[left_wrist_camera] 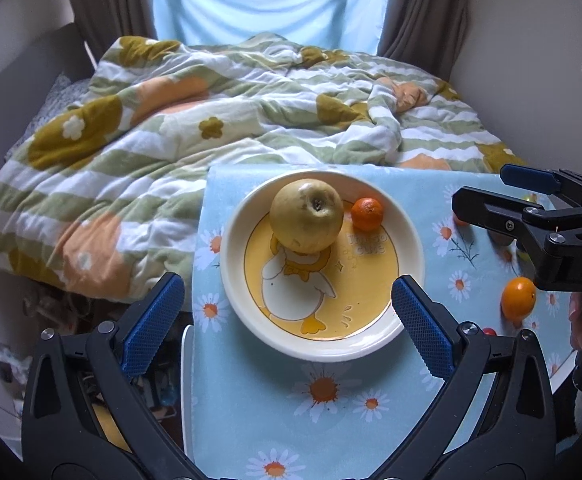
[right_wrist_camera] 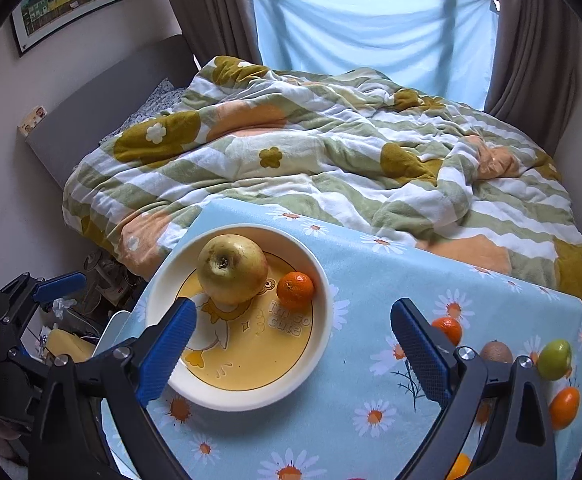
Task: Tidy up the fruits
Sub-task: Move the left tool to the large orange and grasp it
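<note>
In the right wrist view the right gripper (right_wrist_camera: 293, 344) hangs with its blue pads spread wide and nothing between them, above the duck-print bowl (right_wrist_camera: 323, 280). That bowl already holds a yellow-green apple (right_wrist_camera: 233, 270) and a small mandarin (right_wrist_camera: 295, 290). The loose fruit lies toward the lower right of this frame, on the daisy tablecloth (right_wrist_camera: 371, 280): a second mandarin (right_wrist_camera: 449, 328) just beside the right pad, then a brown kiwi (right_wrist_camera: 497, 352), a green fruit (right_wrist_camera: 555, 359) and an orange kumquat-like fruit (right_wrist_camera: 565, 402). The left gripper (left_wrist_camera: 289, 328) is also spread and empty, centred on the bowl in its own view, so the right hand is probably nearer. None of the fruit shows a marked long axis.
</note>
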